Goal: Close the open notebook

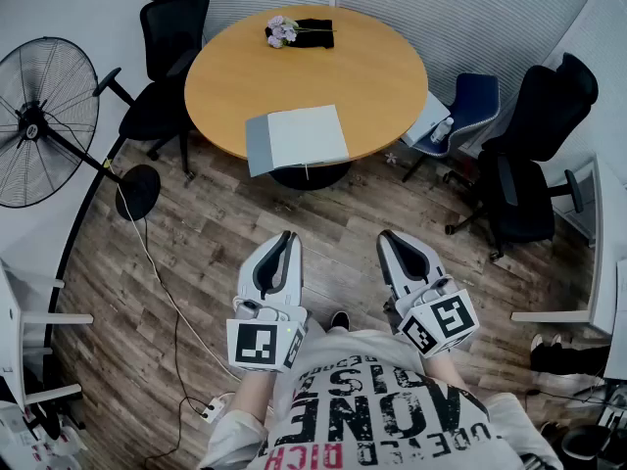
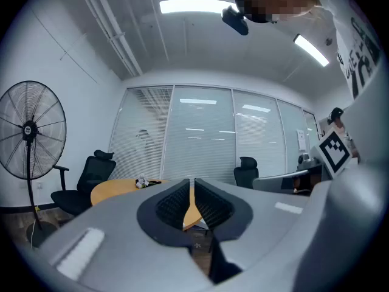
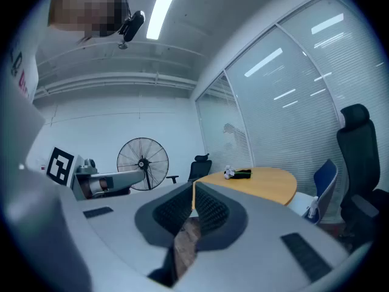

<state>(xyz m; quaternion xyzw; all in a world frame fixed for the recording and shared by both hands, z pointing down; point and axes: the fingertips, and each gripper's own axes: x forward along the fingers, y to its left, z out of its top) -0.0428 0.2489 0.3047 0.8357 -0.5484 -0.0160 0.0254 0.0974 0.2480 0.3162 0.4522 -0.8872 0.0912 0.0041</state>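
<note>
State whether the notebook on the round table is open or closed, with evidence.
Open: the notebook lies flat on the table, a white page facing up with a grey flap spread to its left.

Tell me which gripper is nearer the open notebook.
Left. The left gripper is almost straight in front of the notebook; the right gripper sits off to its right.

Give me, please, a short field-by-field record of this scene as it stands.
notebook: open, flat at the table's near edge
table: round, wooden
flowers: near the table's far edge
left tool: jaws together, empty, well short of the table
right tool: jaws together, empty, well short of the table
fan: standing left of the table
task: not yet begun
</note>
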